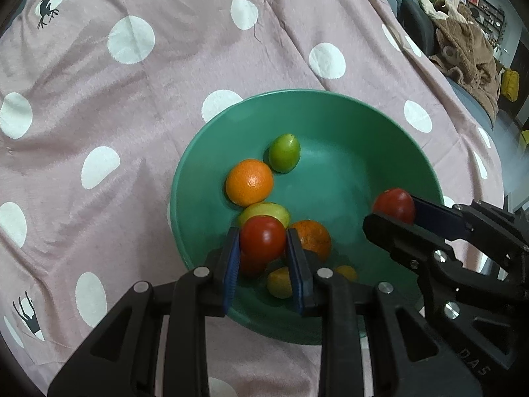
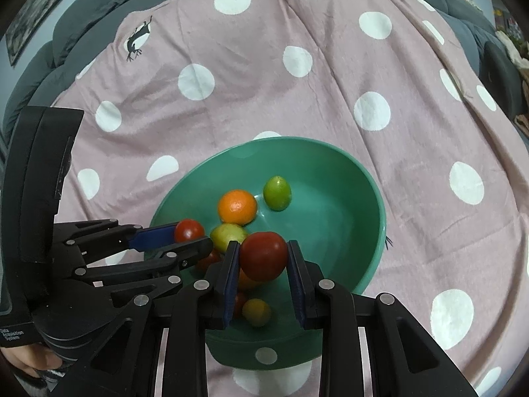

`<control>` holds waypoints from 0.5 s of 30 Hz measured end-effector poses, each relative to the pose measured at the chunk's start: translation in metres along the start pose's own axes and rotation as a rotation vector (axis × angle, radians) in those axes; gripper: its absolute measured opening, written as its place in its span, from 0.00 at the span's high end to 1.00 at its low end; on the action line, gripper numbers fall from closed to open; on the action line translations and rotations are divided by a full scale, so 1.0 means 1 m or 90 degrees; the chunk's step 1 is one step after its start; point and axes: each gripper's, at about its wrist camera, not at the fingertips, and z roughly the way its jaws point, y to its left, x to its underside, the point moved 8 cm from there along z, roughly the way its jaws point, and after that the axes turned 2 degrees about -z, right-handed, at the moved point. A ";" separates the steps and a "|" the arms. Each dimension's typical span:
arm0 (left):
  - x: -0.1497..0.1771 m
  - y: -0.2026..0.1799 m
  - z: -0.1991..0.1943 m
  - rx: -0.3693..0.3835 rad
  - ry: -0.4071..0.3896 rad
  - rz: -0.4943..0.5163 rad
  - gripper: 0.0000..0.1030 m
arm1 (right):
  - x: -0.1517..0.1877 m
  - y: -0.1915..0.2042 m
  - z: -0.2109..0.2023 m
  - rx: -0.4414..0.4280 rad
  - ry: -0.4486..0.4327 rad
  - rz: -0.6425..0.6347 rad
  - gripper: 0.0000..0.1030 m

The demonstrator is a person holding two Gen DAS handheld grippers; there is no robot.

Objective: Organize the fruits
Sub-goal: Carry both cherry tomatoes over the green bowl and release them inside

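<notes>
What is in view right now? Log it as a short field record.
surface: pink polka-dot cloth
container: green round bowl
left gripper: fingers shut on one red tomato, over the bowl
right gripper: fingers shut on another red tomato, over the bowl
loose in bowl: orange citrus fruit, green lime-like fruit, others

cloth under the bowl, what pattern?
Pink cloth with white polka dots and small black deer prints; clearest in the right wrist view.
</notes>
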 end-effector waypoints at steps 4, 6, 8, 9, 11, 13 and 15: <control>0.002 0.000 0.003 -0.002 0.010 -0.002 0.72 | 0.002 -0.002 0.002 0.005 0.007 0.001 0.71; 0.003 -0.001 0.002 -0.002 0.010 -0.002 0.68 | 0.003 -0.003 0.002 0.006 0.013 0.002 0.71; 0.002 0.000 0.001 -0.002 0.009 -0.004 0.62 | 0.005 -0.004 0.003 0.011 0.015 0.004 0.71; 0.002 0.000 0.000 -0.001 0.008 -0.005 0.61 | 0.006 -0.005 0.003 0.014 0.017 0.005 0.71; 0.002 -0.001 -0.002 -0.002 0.006 -0.004 0.58 | 0.006 -0.006 0.003 0.015 0.018 0.008 0.71; 0.002 0.000 -0.004 -0.004 0.004 -0.005 0.54 | 0.006 -0.007 0.001 0.018 0.015 0.008 0.71; 0.001 0.000 -0.007 -0.005 0.001 -0.007 0.50 | 0.004 -0.008 -0.001 0.021 0.014 0.009 0.71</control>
